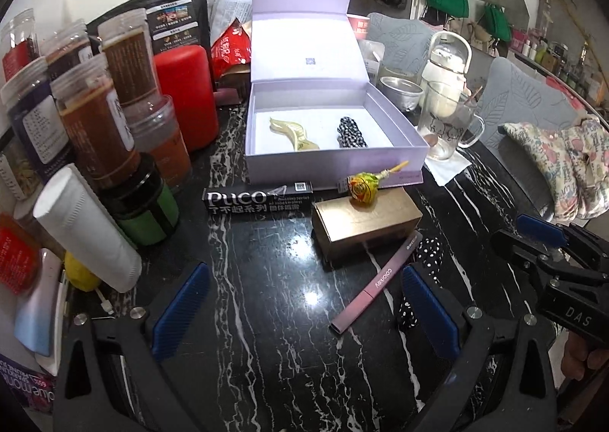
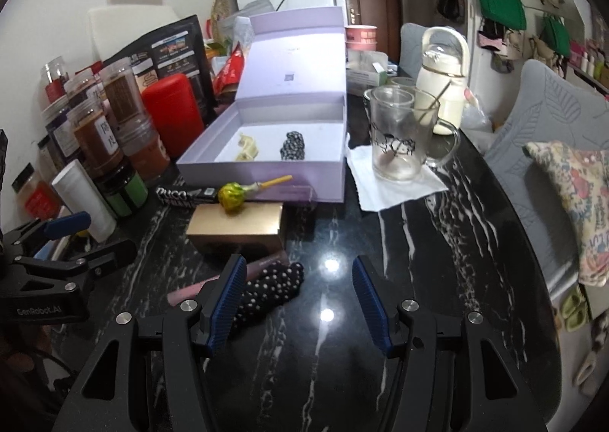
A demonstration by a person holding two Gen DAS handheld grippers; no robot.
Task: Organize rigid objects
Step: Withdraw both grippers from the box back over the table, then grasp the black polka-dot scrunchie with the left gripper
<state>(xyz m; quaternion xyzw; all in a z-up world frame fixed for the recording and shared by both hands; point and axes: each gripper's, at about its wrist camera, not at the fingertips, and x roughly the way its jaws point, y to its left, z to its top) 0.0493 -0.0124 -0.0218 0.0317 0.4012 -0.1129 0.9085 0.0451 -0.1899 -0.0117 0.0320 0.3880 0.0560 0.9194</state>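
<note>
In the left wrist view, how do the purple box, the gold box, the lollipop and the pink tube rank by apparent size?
Largest to smallest:
1. purple box
2. gold box
3. pink tube
4. lollipop
The tube lies nearer the camera, so its place over the lollipop is unsure.

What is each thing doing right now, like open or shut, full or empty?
Purple box: lid up, two small things inside.
Lollipop: wrapped, lying on the gold box.
Glass mug: nearly empty, upright.
Pink tube: lying flat.
Left hand-held gripper: open, empty.
Right hand-held gripper: open, empty.
</note>
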